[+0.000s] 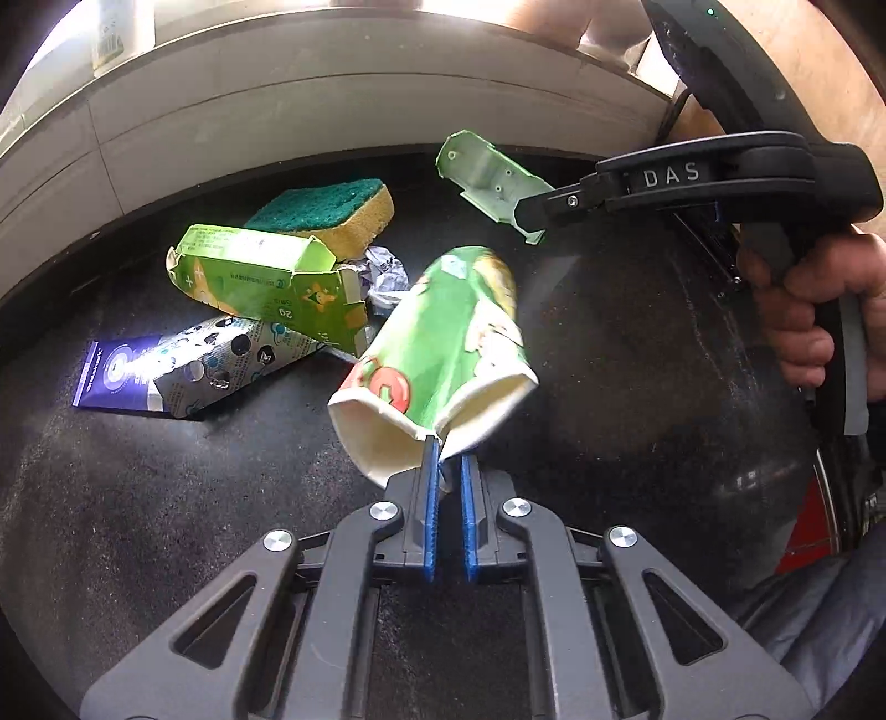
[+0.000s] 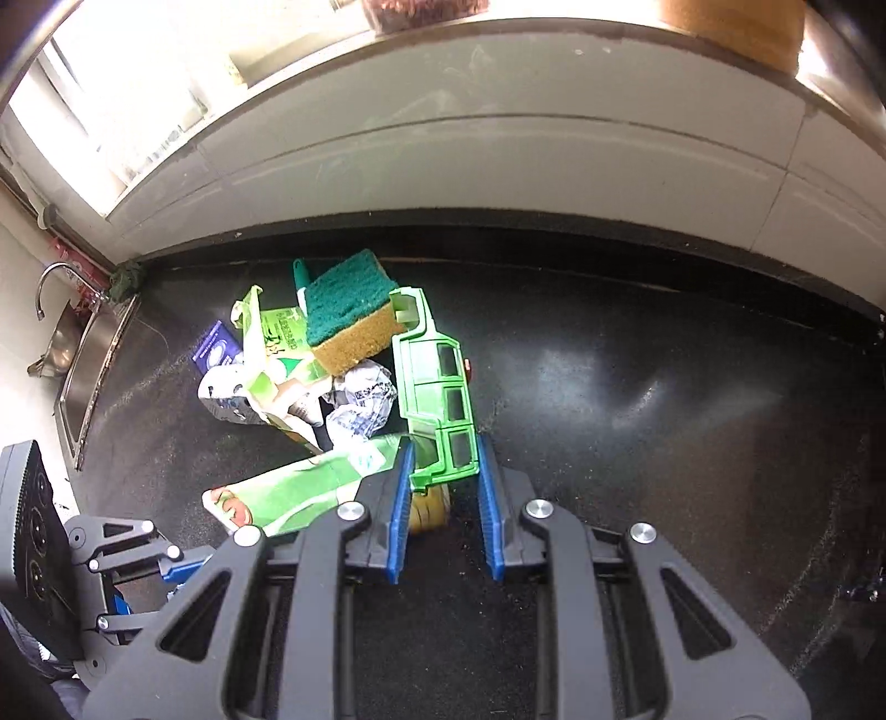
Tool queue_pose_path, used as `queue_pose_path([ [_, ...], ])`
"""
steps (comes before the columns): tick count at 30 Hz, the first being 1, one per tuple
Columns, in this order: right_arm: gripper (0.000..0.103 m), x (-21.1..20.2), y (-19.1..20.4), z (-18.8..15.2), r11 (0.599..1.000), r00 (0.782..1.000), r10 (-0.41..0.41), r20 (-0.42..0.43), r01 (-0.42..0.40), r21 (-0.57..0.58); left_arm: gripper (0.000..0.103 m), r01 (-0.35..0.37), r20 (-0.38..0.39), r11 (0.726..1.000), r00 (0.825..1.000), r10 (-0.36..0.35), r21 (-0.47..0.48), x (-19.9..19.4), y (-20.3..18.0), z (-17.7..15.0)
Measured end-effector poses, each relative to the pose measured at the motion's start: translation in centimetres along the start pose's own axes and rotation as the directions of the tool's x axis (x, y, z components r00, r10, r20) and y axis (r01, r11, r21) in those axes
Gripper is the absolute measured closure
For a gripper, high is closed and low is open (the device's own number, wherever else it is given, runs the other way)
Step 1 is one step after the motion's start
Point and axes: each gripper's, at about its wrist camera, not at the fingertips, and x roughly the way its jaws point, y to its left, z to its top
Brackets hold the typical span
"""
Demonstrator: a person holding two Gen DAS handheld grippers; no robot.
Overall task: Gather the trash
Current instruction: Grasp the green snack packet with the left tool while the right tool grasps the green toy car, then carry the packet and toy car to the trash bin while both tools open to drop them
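Observation:
My left gripper (image 1: 447, 451) is shut on the rim of a squashed green paper cup (image 1: 443, 343) and holds it above the black counter; the cup also shows in the right wrist view (image 2: 310, 487). My right gripper (image 2: 443, 471) is shut on a green plastic toy truck (image 2: 437, 387), which shows lifted in the left wrist view (image 1: 487, 177). A pile of trash lies behind: a green carton (image 1: 260, 277), a purple and white carton (image 1: 183, 365), crumpled paper (image 1: 385, 274) and a green and yellow sponge (image 1: 332, 213).
The black counter (image 1: 637, 360) ends at a white tiled wall (image 1: 332, 111). A steel sink (image 2: 83, 354) with a tap (image 2: 52, 282) lies at the far left in the right wrist view. A window ledge (image 2: 387, 33) runs above the wall.

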Motion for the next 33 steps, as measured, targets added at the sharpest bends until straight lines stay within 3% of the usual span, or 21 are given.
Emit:
queue_pose_path([
  [5,0.081,-3.8,0.4,-0.8,1.000,0.997,-0.013,0.071,0.013,0.003,0.099,-0.030,0.040,1.000,0.999,0.030,-0.004,-2.3,-1.7,-1.6],
  [10,0.081,-5.7,1.3,-2.9,1.000,0.996,-0.028,0.087,0.029,-0.009,0.099,-0.076,0.067,0.997,0.995,0.077,-0.016,-4.8,-2.7,-3.1],
  [26,0.081,-7.9,5.1,-8.3,0.999,0.996,-0.007,0.088,0.010,-0.031,0.099,-0.179,0.110,0.981,0.976,0.186,-0.075,-11.3,-3.0,-6.8],
  [33,0.081,-7.7,8.6,-8.3,0.994,0.996,0.034,0.079,-0.025,-0.102,0.099,-0.247,0.134,0.958,0.954,0.267,-0.149,-14.1,-1.1,-8.3],
])
